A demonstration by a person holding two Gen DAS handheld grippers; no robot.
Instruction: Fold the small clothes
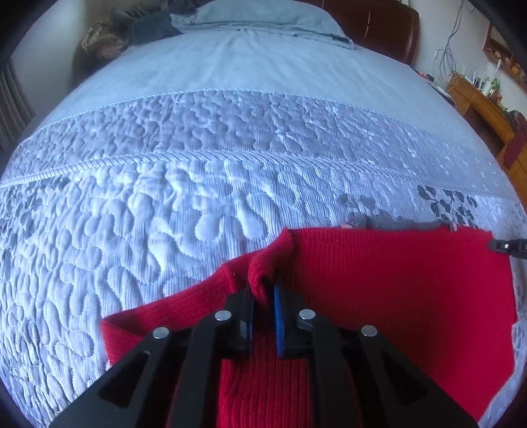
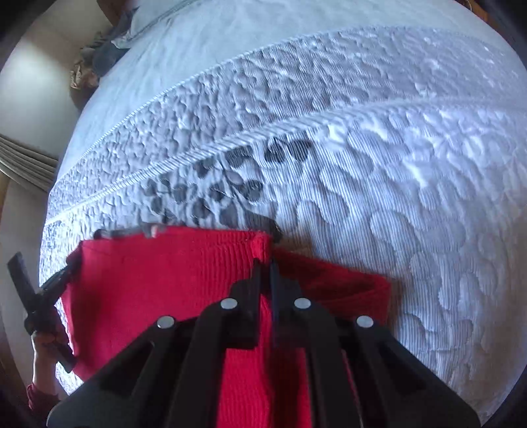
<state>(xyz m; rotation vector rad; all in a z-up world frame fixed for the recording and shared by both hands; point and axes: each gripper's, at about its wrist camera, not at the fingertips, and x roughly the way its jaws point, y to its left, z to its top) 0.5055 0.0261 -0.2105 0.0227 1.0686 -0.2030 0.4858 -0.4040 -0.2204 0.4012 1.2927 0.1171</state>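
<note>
Pale blue quilted bedding covers the bed [image 1: 197, 197], stitched in rounded pebble shapes with corded seams running across it, and a dark leaf print [image 2: 227, 184] sits in the quilt just beyond the garment.

Left tongs [image 1: 262, 296] are pinched narrow on a raised fold of the red knit sweater [image 1: 395, 283], the ribbed cloth bunched up between the black finger and the blue-padded one. Right tongs [image 2: 266, 263] are likewise closed tight on the sweater's far right corner, cloth gripped between the two thin tips. In the right wrist view the left tongs show again at the left edge [image 2: 67, 270], at the sweater's other side, with the person's hand [image 2: 42, 349] wrapped around the handle below.

Between the two grips the sweater [image 2: 164, 289] lies on the near part of the bed, its far edge straight across. A sleeve [image 1: 131, 326] trails off to the left in the left wrist view, and another sleeve [image 2: 346, 289] lies out to the right in the right wrist view. A strip of grey cloth [image 1: 395, 224] peeks out along the sweater's far edge.

Farther off, a pillow [image 1: 263, 16] rests against a brown headboard [image 1: 388, 29], and a wooden shelf [image 1: 477, 102] with small items stands at the right.
</note>
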